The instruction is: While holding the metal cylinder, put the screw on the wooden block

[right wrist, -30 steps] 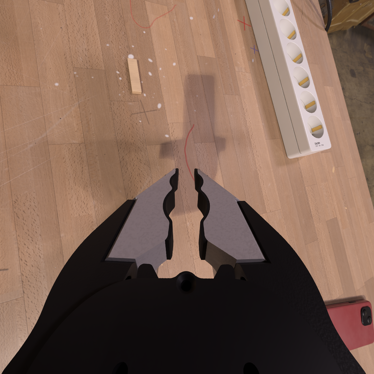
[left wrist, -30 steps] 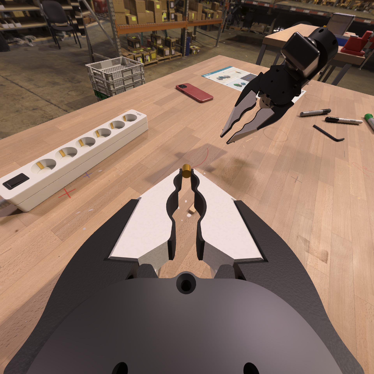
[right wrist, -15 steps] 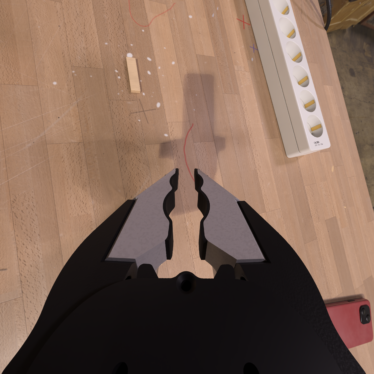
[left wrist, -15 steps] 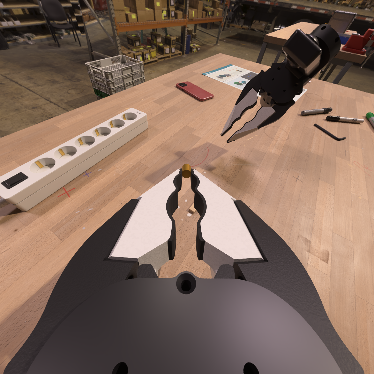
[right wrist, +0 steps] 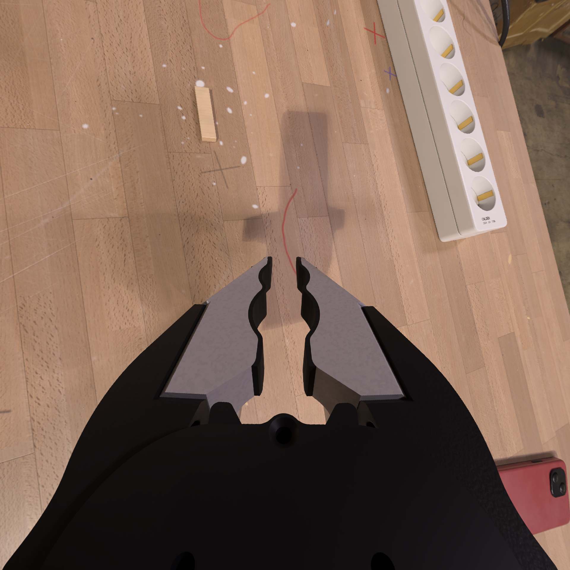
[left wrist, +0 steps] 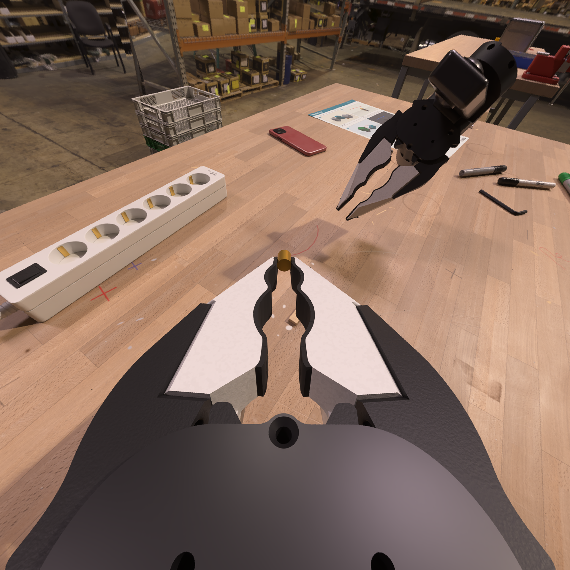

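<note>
My left gripper (left wrist: 283,269) is shut on a small brass-coloured metal cylinder (left wrist: 284,259), held at the fingertips above the wooden table (left wrist: 431,324). The small wooden block (left wrist: 293,320) lies on the table below and shows between the left fingers. In the right wrist view the wooden block (right wrist: 205,114) lies ahead and to the left. My right gripper (right wrist: 283,262) is open by a narrow gap and empty. It hovers above the table and also shows in the left wrist view (left wrist: 344,212), ahead to the right. No screw shows in either view.
A white power strip (left wrist: 117,228) lies on the left, also in the right wrist view (right wrist: 456,123). A red phone (left wrist: 297,140), a printed sheet (left wrist: 348,115), markers (left wrist: 482,171) and a black hex key (left wrist: 502,203) lie farther off. Grey crates (left wrist: 177,117) stand beyond the table edge.
Almost nothing. Both grippers hold nearly still. The left stays shut on the cylinder and the right stays open.
</note>
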